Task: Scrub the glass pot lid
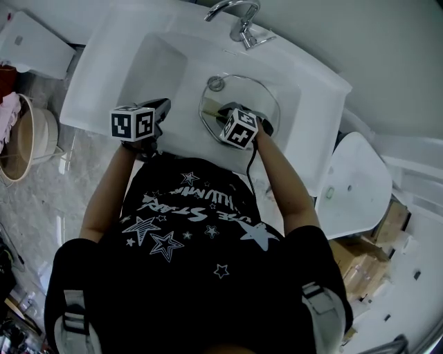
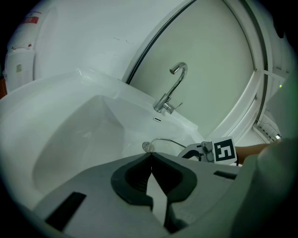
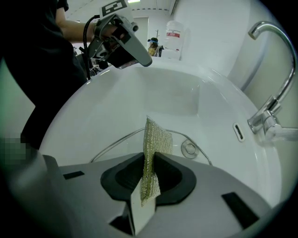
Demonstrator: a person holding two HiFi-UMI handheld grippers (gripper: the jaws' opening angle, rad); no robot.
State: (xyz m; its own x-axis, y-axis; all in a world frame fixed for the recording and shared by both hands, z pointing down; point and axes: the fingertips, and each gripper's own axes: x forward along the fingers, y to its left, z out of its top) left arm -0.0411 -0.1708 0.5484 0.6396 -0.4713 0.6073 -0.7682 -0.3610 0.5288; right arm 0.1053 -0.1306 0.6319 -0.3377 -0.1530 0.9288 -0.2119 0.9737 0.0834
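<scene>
The right gripper (image 3: 149, 156) is the nearer one to the work. Its jaws are pressed on a gold-green scouring pad (image 3: 156, 137), which stands on edge between them and sticks out past the tips. Directly under and ahead of these jaws lies the glass pot lid (image 1: 246, 90), flat on the floor of the white sink (image 1: 159, 62), in the right part of the basin. The lid is round, so it has no long axis. The pad meets it with its thin edge, and I judge the wrist must tilt to lay the broad face on the glass. Whether the pad touches the glass already, I cannot tell.

The left gripper (image 2: 150, 157) has its jaws pressed together with nothing between them. It hangs over the left part of the basin, well apart from the lid — too far to steady it now. Behind the lid, on the far rim, stands the faucet (image 1: 239, 21).
</scene>
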